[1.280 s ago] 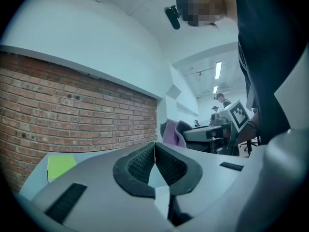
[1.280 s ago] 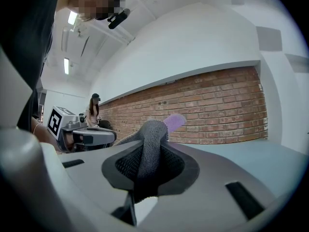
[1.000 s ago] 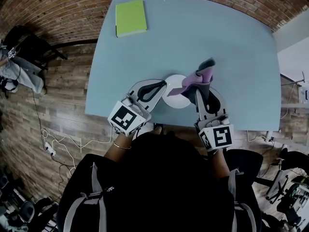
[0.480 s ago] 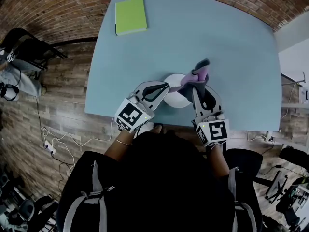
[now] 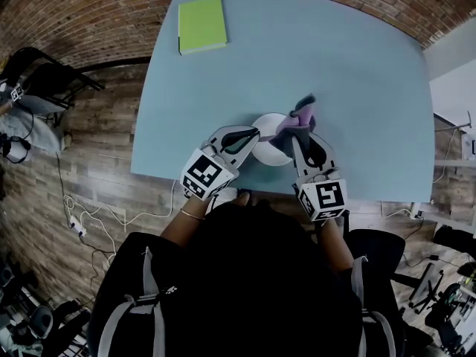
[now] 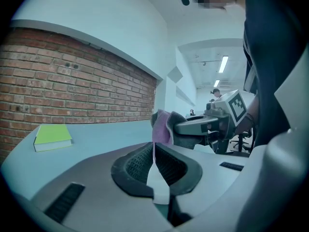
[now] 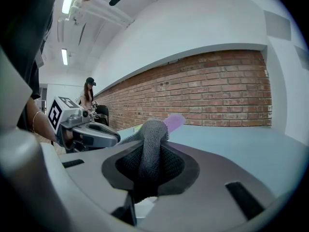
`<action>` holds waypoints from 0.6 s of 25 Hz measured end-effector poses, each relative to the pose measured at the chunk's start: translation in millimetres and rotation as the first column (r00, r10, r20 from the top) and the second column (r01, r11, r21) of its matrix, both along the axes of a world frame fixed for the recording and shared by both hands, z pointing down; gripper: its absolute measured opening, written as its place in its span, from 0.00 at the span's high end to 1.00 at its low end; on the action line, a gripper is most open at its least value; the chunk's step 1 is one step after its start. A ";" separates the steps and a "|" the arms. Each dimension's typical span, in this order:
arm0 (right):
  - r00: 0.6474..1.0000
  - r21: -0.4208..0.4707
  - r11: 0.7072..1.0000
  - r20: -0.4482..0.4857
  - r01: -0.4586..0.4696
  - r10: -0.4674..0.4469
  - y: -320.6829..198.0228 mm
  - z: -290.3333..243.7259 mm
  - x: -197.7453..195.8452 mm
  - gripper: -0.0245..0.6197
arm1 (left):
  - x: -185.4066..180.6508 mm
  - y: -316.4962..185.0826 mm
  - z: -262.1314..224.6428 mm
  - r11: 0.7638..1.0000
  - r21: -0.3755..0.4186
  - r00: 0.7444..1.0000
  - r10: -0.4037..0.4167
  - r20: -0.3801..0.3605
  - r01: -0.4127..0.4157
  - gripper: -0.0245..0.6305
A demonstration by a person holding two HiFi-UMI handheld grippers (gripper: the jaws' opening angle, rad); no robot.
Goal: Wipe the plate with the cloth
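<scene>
While the left gripper (image 5: pixel 253 134) clamps the rim of the round white plate (image 5: pixel 269 153), seen edge-on between its jaws, the right gripper (image 5: pixel 297 138) pinches the purple-and-grey cloth (image 5: pixel 300 119). The cloth's long axis runs from the jaws toward the far side, over the plate's right rim. The plate sits by the near edge of the light blue table (image 5: pixel 335 65). A green book (image 5: pixel 201 25) lies well apart at the far left corner.

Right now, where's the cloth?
Head view: the cloth is clamped in the right gripper, at the plate's right side near the table's near edge. The left gripper grips the plate.
</scene>
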State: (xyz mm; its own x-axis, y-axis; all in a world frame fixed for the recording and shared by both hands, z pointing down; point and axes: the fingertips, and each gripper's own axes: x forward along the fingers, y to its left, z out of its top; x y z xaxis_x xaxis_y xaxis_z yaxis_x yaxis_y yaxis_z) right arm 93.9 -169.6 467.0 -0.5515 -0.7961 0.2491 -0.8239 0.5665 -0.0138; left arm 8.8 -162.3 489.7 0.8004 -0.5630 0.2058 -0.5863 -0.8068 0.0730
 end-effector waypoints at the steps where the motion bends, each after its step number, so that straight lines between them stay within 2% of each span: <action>1: 1.000 -0.006 1.000 0.002 0.000 0.000 0.6 2.1 0.2 0.86 | 0.3 -0.2 1.5 1.000 -0.004 1.000 0.000 0.002 0.000 0.95; 15: 0.999 -0.074 0.997 -0.049 -0.008 0.005 -1.0 31.2 -3.0 0.86 | -5.9 -5.3 30.2 0.997 -0.071 0.998 -0.021 0.064 0.026 0.95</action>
